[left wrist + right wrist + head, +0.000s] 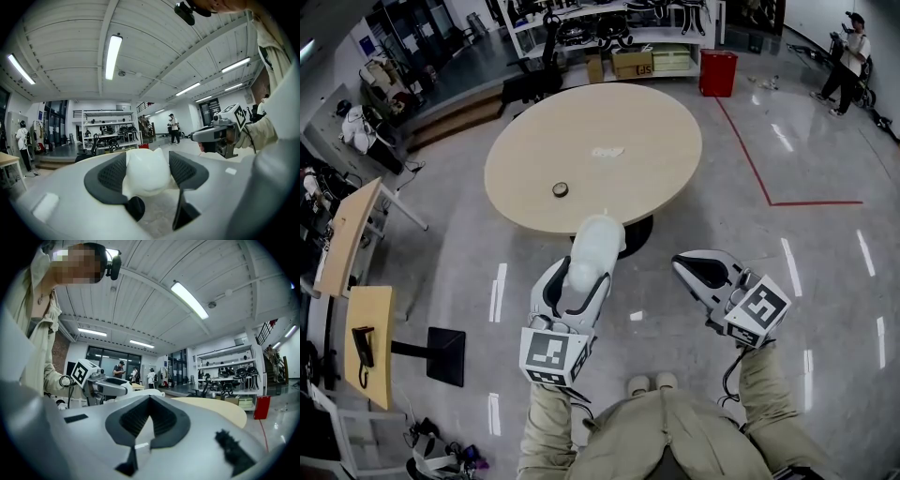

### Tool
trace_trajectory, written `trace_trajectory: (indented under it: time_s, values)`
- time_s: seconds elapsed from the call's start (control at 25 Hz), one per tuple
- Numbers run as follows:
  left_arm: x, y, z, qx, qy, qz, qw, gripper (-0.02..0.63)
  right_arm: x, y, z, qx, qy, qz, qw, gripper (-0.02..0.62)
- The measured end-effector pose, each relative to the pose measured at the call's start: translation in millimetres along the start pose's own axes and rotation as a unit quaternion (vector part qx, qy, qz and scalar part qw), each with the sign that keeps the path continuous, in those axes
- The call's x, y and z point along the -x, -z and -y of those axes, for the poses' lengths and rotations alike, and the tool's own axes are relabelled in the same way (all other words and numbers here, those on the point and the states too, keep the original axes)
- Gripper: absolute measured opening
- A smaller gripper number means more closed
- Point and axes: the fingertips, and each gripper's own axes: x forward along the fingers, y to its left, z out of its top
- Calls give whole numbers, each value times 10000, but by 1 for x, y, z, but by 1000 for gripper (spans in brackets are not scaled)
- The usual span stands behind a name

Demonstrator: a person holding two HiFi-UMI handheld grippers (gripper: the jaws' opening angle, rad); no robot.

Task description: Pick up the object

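A white, rounded object (595,246) sits between the jaws of my left gripper (579,279), held up in the air short of the round beige table (628,178). In the left gripper view the dark pads press on both sides of the white object (146,176). My right gripper (701,272) hovers to the right at about the same height, with its jaws together and nothing in them. The right gripper view shows its pads (136,420) meeting at the tip. A small dark ring (561,189) lies on the table near its front edge.
The person's legs and shoes (652,382) are below, on a glossy grey floor. Wooden desks (347,234) and a black stand base (445,356) are at the left. Red floor tape (759,169) runs at the right; a red bin (717,72) and shelves (609,28) stand behind the table.
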Motion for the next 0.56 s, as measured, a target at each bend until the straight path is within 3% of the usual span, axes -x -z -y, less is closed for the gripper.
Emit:
trace_trajectory:
  time_s: [0.56]
  values:
    - [-8,-2,9,1,-16,21,10000,291,9,1,9,6,-18,6,10000,2]
